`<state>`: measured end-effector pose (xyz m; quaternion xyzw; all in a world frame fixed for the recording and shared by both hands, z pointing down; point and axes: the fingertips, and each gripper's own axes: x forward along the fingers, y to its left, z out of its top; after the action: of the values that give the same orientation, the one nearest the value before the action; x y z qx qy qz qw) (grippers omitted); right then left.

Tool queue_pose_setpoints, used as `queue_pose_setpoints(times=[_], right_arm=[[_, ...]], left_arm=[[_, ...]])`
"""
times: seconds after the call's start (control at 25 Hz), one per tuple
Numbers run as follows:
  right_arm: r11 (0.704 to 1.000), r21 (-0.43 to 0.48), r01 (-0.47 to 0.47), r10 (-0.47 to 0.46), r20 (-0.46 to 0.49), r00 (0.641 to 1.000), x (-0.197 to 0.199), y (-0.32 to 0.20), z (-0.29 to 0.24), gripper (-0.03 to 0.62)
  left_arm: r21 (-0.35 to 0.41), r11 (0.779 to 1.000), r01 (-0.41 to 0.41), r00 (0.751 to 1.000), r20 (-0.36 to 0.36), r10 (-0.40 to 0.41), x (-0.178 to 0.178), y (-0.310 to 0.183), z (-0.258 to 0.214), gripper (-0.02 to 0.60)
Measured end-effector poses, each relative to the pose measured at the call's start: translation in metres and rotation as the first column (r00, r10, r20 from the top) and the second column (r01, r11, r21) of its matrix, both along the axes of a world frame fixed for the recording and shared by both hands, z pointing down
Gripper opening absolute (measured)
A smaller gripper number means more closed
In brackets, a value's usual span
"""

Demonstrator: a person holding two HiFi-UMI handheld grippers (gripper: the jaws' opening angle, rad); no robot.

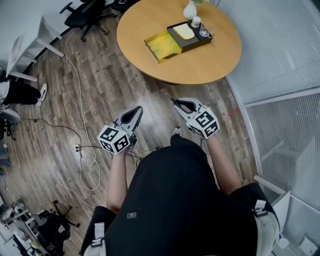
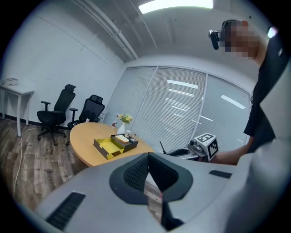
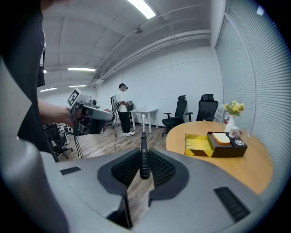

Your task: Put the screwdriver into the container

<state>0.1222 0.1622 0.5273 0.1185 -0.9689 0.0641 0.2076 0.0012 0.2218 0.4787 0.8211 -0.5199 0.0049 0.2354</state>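
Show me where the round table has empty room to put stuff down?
The round table is bare along its left side, beside the yellow tray, and along the near edge below the black box. The right edge is bare too. It is crowded at the far side, around the vase and cups.

Place: office, meeting-room kinda vibe
Seating: black swivel chairs (image 3: 179, 111)
Furniture: round wooden desk (image 1: 150, 65), small white desk (image 1: 30, 37)
Walls: slatted blinds (image 2: 182, 109)
Ceiling: strip lights (image 2: 175, 5)
Floor: wood planks (image 1: 100, 85)
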Motion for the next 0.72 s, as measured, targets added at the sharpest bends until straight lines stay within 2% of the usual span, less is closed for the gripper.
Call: queue_pose_setpoints(times=[0.2, 0.4, 0.52, 0.72], right_arm=[[0.999, 0.025, 0.031, -0.031, -0.014, 0.999, 0.002, -0.02, -0.012, 0.058], [0.999, -0.01, 0.048, -0.048, -0.002, 0.999, 0.013, -0.049, -0.004, 0.058], [0.997, -0.025, 0.066, -0.066, 0.023, 0.998, 0.008, -0.061, -0.009, 0.058], [0.993, -0.009, 0.121, -0.121, 0.035, 0.992, -0.003, -0.071, -0.012, 0.058]], left_arm=[[-0.003, 1.0, 0.01, 1.0, 0.006, -0.01, 0.007, -0.02, -0.009, 0.005], [-0.016, 0.999, 0.039, 0.999, 0.007, -0.039, 0.018, -0.039, -0.006, 0.005], [-0.029, 0.997, 0.071, 0.997, -0.008, -0.072, 0.019, -0.041, -0.007, 0.005], [-0.051, 0.993, 0.111, 0.994, 0.016, -0.11, 0.016, -0.044, -0.004, 0.005]])
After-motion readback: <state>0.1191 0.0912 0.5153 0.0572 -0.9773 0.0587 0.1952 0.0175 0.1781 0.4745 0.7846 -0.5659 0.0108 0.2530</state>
